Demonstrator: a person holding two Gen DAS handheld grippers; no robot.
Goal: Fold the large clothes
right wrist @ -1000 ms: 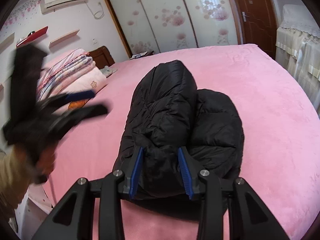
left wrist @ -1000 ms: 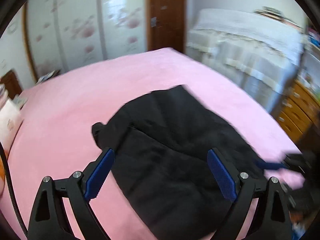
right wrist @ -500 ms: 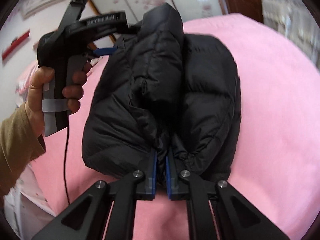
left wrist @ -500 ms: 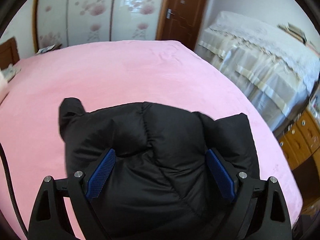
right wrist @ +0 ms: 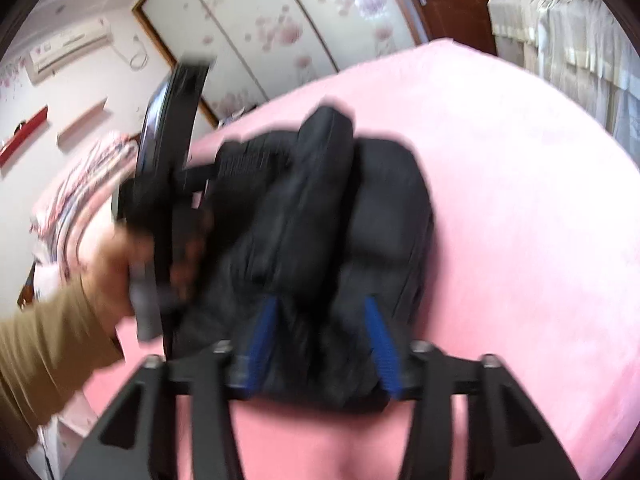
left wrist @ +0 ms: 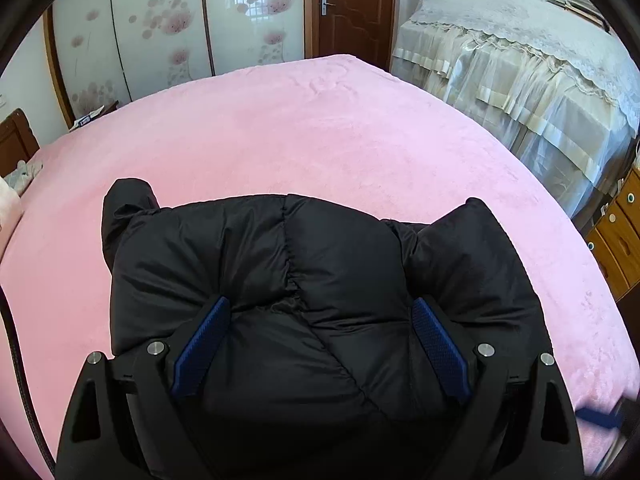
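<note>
A black puffy jacket (left wrist: 328,280), folded into a thick bundle, lies on the pink bed (left wrist: 320,132). My left gripper (left wrist: 320,328) stands open wide, pointing down onto the jacket, whose bulk swells up between the blue pads (left wrist: 200,348). In the blurred right wrist view the jacket (right wrist: 320,220) has its near edge between the fingers of my right gripper (right wrist: 320,336). Its jaws are opening and the pads stand clear of the fabric. A hand in a tan sleeve (right wrist: 48,344) holds the left gripper (right wrist: 172,152) at the jacket's left side.
A second bed with a lace cover (left wrist: 520,64) stands to the right, with wooden drawers (left wrist: 616,248) beside it. Floral wardrobe doors (left wrist: 180,32) and a brown door (left wrist: 352,8) lie beyond. Folded quilts (right wrist: 76,184) sit at the bed's head.
The left gripper came down over the jacket and settled there, still wide. The right gripper shut on the jacket's near edge, then let go and rolled; its fingers now stand apart.
</note>
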